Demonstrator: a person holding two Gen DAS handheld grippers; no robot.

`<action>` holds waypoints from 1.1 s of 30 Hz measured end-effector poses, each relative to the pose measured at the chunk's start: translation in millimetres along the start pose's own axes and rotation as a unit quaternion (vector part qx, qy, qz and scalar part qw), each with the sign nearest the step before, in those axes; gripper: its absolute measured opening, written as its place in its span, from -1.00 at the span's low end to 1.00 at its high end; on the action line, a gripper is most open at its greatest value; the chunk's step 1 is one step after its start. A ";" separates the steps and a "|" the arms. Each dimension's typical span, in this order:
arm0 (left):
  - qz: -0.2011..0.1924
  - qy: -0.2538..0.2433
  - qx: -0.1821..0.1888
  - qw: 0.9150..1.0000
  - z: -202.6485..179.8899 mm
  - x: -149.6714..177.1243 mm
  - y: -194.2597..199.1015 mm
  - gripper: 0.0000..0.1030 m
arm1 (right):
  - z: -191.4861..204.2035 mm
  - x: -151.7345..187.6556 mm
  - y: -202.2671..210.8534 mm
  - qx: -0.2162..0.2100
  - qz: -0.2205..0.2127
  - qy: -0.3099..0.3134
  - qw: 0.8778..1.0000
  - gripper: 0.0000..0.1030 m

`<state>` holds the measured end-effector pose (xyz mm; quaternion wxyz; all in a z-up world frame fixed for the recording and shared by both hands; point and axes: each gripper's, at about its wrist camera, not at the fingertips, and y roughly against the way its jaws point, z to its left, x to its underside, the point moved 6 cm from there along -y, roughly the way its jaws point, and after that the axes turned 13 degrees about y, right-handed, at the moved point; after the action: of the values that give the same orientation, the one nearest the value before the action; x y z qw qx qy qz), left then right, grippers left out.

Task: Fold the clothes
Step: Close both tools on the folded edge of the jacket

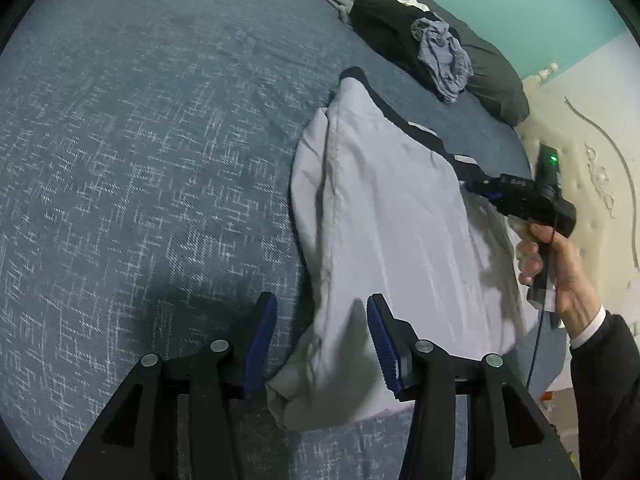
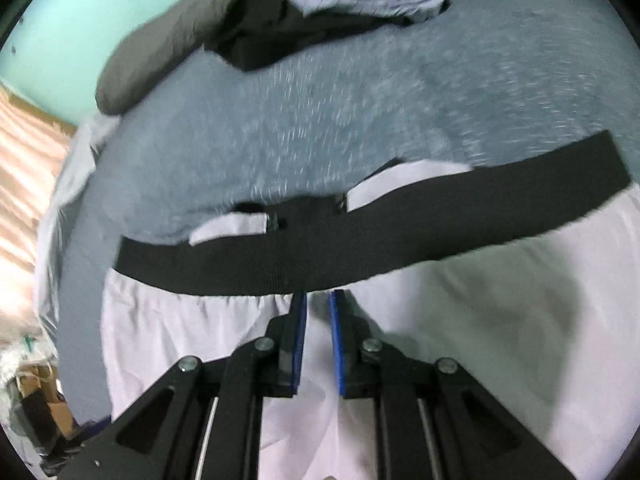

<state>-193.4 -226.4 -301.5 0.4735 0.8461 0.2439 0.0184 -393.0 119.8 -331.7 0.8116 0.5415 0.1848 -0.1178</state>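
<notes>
Both grippers, left (image 1: 322, 336) gaping, right (image 2: 318, 334) narrowly parted (empty), hover over pale shorts (image 1: 384, 232) on bed (image 1: 160, 140).

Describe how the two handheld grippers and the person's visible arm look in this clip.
Both grippers, left gripper and right gripper, are black linkage frames with round silver pivot bolts and ribbed blue finger pads. Seen from the left wrist view, the right unit has a black pistol-style body, a green indicator light and a thin dark cable. The arm wears a dark sleeve over a white cuff.
</notes>
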 end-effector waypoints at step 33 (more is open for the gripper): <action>0.039 0.065 0.016 0.997 25.4 35.2 -22.6 0.18 | -90.5 201.7 164.0 0.017 -0.121 -0.085 0.989 -0.74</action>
<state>-164.7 -221.6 -340.9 0.4418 0.8595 0.2417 0.0877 -162.1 268.5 -312.2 0.7947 0.5169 0.1775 -0.2640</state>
